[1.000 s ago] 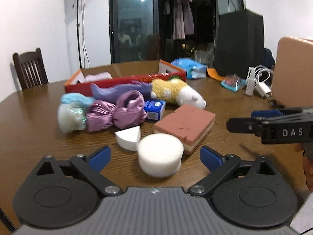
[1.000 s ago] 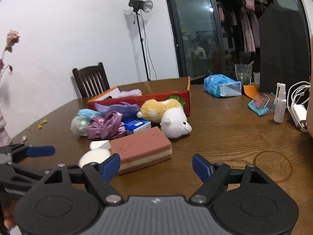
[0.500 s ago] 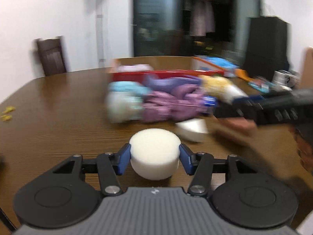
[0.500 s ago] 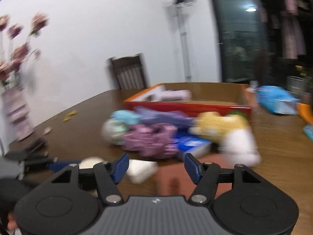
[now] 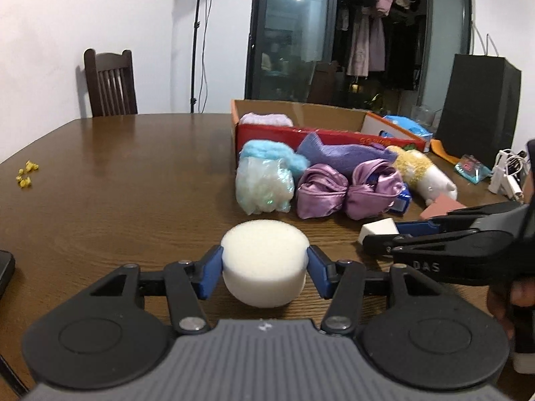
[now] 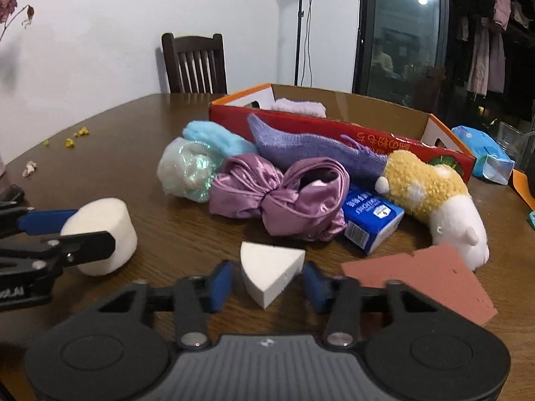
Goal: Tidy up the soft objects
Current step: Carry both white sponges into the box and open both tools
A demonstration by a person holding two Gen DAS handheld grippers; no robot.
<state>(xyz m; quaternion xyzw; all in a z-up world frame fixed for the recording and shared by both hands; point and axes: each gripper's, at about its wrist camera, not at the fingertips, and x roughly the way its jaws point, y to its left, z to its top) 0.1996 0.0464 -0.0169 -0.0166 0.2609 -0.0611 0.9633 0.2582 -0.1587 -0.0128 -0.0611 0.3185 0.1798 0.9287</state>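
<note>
The round white sponge sits clenched between the blue pads of my left gripper, its sides a little dented, low over the surface or perhaps touching it; I cannot tell which. My right gripper has its fingers around the wedge sponge, close on both sides but, I judge, not yet squeezing. To do well, I should press only lightly, because foam deforms and may slip, then carry each piece toward the red box at 12 o'clock, passing over the purple satin bundle.
</note>
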